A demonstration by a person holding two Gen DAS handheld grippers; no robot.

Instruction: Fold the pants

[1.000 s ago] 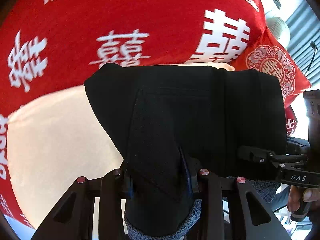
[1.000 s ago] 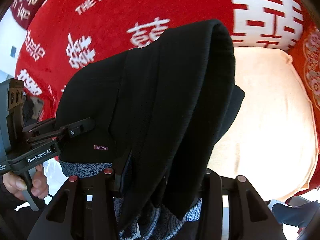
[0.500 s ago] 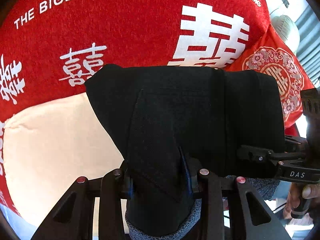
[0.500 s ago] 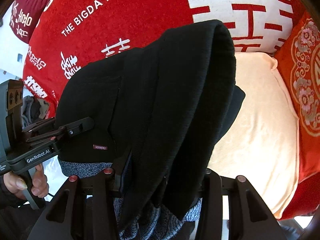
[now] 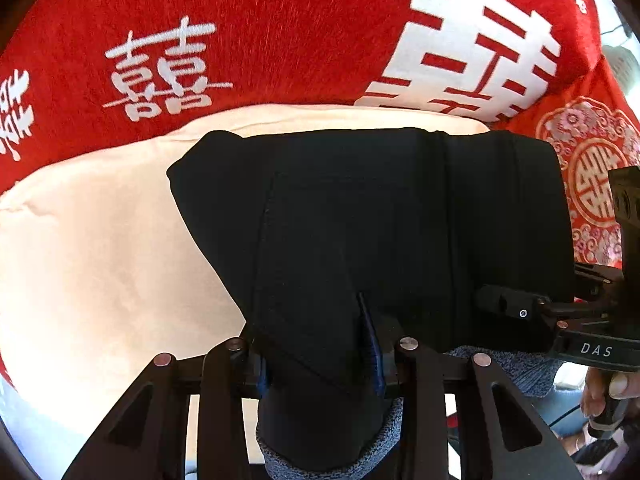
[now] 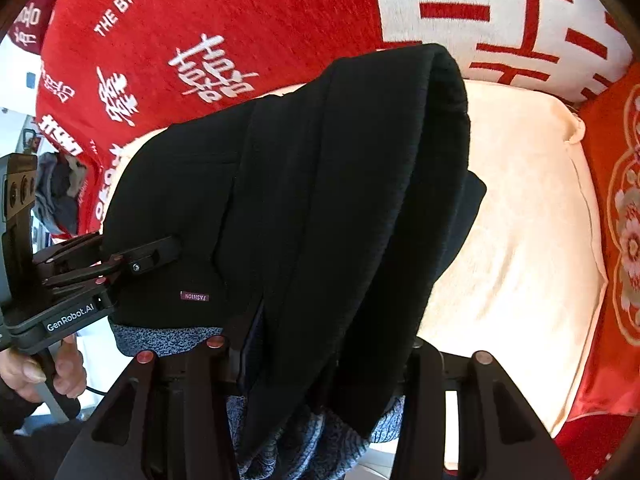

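Observation:
The black pants [image 5: 380, 232], folded into a thick bundle with a grey-blue knit lining at the lower edge, hang between my two grippers above a cream cushion [image 5: 100, 240]. My left gripper [image 5: 320, 360] is shut on the bundle's near edge. My right gripper [image 6: 316, 364] is shut on the other end of the pants [image 6: 320, 200]. Each gripper shows in the other's view: the right one [image 5: 520, 312] clamped on the cloth's right side, the left one [image 6: 136, 260] on its left side near a small "FASHION" label [image 6: 195, 296].
A red blanket [image 5: 280, 32] with white characters covers the backrest behind the cream cushion [image 6: 520, 240]. A red embroidered pillow [image 5: 592, 176] lies at the right. A pile of clothes [image 6: 60, 192] sits far left.
Both grippers have carried the folded pants forward and down toward the cream cushion; the cushion now fills more of both views. The grips have not changed.

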